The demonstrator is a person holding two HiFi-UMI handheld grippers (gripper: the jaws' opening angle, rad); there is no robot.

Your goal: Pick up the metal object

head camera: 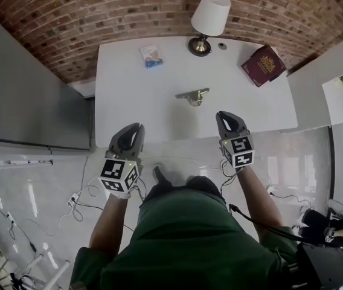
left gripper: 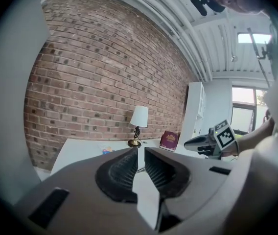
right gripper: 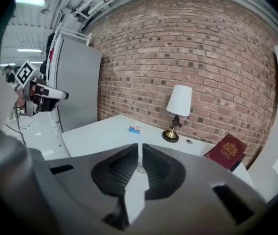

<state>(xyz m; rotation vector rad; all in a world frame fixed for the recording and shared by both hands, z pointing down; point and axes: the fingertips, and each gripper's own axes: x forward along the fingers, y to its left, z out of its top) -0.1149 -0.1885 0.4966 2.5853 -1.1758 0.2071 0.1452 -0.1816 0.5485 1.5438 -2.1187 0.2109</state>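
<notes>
Head view, looking steeply down: a white counter (head camera: 135, 101) stands against a brick wall. The metal object (head camera: 192, 95) lies near the counter's middle, touched by nothing. Behind it stand a lamp (head camera: 209, 20) with a white shade, a dark red booklet (head camera: 264, 65) toward the right corner, and a small printed card (head camera: 151, 56) to the left. The left gripper (head camera: 130, 130) and right gripper (head camera: 230, 118) hover at the counter's near edge, both short of the metal object and well apart from each other. The person's torso, in green, fills the bottom of the frame.

Left gripper view: the jaws stand a little apart with only bare counter showing in the gap. The jaws' own bulk hides the metal object. Lamp, booklet and the right gripper (left gripper: 194, 142) appear beyond.

Right gripper view: the jaws are parted by only a thin slit and grip nothing. A small glint shows through the slit, too little to identify. The left gripper (right gripper: 63, 95) is cut off at the left edge.
</notes>
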